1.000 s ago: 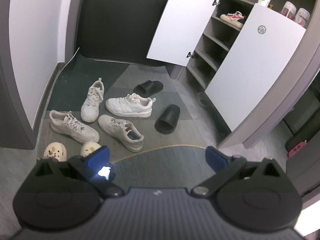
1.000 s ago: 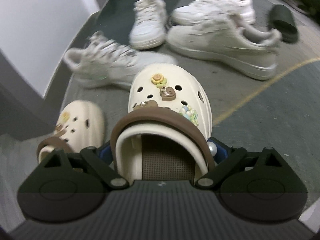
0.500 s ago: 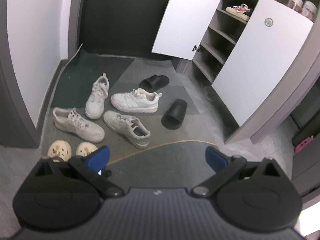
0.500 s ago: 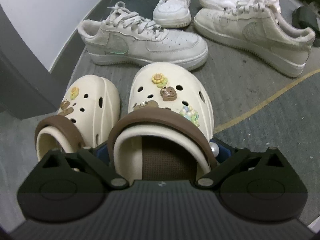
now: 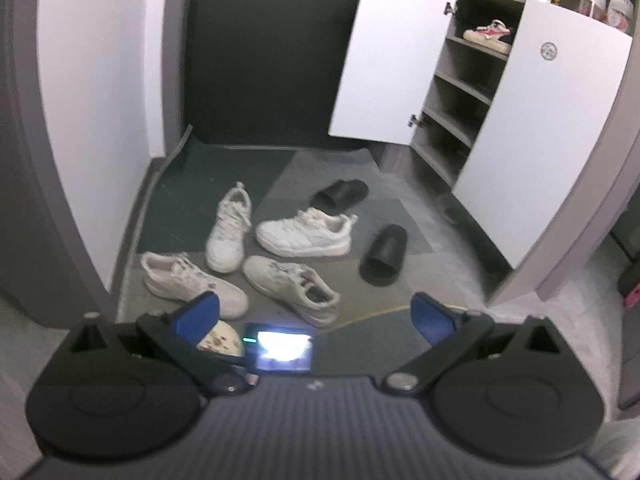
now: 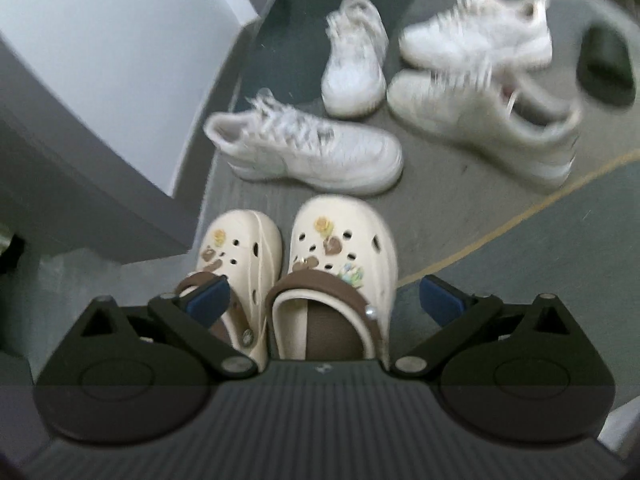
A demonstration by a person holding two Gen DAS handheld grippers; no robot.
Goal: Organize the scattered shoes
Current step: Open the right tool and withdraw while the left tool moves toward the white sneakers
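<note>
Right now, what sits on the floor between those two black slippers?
A white sneaker lying across the gap between the far black slipper and the near black slipper, as the left wrist view shows.

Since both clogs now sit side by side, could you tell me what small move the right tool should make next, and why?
Probably swing the open right tool toward the nearest white sneaker: the cream clogs stand paired and free of its fingers, while four sneakers lie scattered.
</note>
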